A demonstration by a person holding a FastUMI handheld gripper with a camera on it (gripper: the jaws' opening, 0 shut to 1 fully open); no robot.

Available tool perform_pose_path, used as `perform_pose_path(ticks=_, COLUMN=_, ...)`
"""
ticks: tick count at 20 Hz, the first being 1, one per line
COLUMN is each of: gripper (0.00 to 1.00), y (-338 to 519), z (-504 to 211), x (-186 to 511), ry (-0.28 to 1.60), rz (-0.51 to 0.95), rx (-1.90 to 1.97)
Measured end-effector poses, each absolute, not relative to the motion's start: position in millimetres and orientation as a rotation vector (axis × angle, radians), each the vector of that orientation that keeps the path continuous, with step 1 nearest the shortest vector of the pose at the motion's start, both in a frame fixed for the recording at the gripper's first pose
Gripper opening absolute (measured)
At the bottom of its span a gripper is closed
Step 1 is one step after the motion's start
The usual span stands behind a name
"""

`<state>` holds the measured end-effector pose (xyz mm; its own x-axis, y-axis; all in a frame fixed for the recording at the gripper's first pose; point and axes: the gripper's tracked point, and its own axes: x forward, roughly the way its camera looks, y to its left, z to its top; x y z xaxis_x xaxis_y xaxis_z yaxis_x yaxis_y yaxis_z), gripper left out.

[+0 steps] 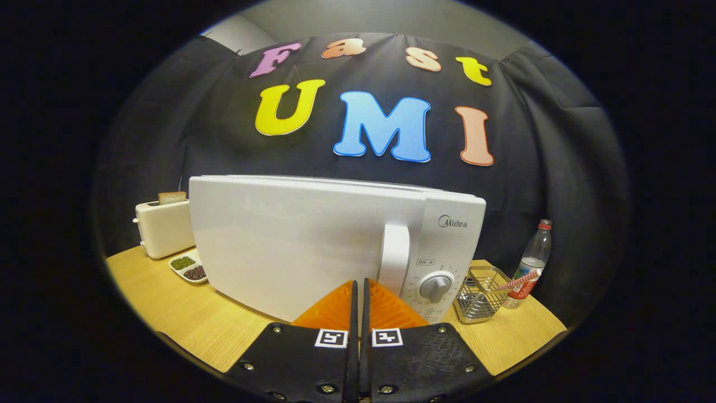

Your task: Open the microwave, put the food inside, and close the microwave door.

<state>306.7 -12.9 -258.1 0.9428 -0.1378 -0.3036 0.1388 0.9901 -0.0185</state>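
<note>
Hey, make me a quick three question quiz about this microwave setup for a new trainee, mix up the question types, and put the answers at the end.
1. True or false: the microwave door is shut.
2. Multiple choice: what stands just right of the microwave? A) a frying pan B) a wire basket with a plastic bottle beside it C) a kettle
3. Fill in: the claw has its fingers closed together, holding ______, just ahead of the microwave's door handle.

Key: 1 true. 2 B. 3 nothing. Extra check: the toaster with bread in it and a two-part dish sit left of the microwave on the wooden table.
</note>
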Motion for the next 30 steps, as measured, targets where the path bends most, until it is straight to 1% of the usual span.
perform_pose_path(ticks=2, gripper=0.01, y=-6.8, z=-263.9, x=318.6, ry=0.319, rz=-0.132, rx=0.021)
perform_pose_path(ticks=4, gripper=0.01, y=-10.6, z=-266.8, x=331.9, ry=0.307, rz=-0.165, rx=0.01)
perform_pose_path(ticks=7, gripper=0.02, y=-8.1, z=-266.1, x=333.4, ry=0.315, rz=-0.165, rx=-0.035)
perform_pose_path(ticks=8, gripper=0.02, y=-4.5, z=-270.8, x=324.6, ry=0.347, rz=-0.141, rx=-0.039)
perform_pose_path(ticks=10, gripper=0.03, y=5.4, z=-264.1, x=302.4, ry=0.341, rz=-0.056, rx=0.026)
perform_pose_path(ticks=13, gripper=0.03, y=0.0, z=-240.4, x=267.7, ry=0.273, rz=-0.004, rx=0.062)
perform_pose_path(ticks=16, gripper=0.03, y=-1.5, z=-240.3, x=229.2, ry=0.301, rz=0.051, rx=0.125)
perform_pose_path(ticks=21, gripper=0.03, y=-23.2, z=-217.6, x=168.4, ry=0.301, rz=0.019, rx=0.125)
perform_pose_path(ticks=26, gripper=0.03, y=-32.9, z=-171.2, x=113.1, ry=0.26, rz=-0.01, rx=0.097)
perform_pose_path(ticks=30, gripper=0.02, y=-37.8, z=-134.1, x=82.1, ry=0.214, rz=-0.036, rx=0.101)
